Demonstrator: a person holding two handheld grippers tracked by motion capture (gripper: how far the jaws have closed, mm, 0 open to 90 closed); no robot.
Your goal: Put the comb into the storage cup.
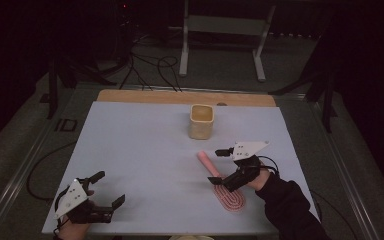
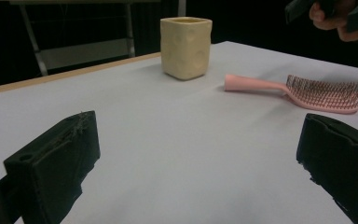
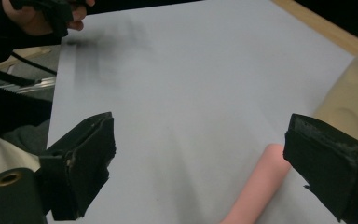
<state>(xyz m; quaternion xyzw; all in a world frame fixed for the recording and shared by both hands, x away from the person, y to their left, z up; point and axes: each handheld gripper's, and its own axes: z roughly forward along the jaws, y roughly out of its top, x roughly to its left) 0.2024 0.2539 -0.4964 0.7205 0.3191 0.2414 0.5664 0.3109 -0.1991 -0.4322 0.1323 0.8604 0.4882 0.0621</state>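
Right now the pink hairbrush (image 1: pixel 225 186) lies flat on the white desk (image 1: pixel 145 165), bristles up, its handle pointing toward the cream-yellow cup (image 1: pixel 201 121) that stands upright near the far edge, well apart from the brush. The right hand-held gripper (image 1: pixel 222 164) hangs just above the brush with its jaws spread wide; in the right gripper view the pink handle (image 3: pixel 257 189) sits between them, nearer the right-hand jaw, not touched by either. Over at the near left corner of the desk, the left hand-held gripper (image 1: pixel 110 186) rests with jaws apart and nothing between them, well away from brush and cup.
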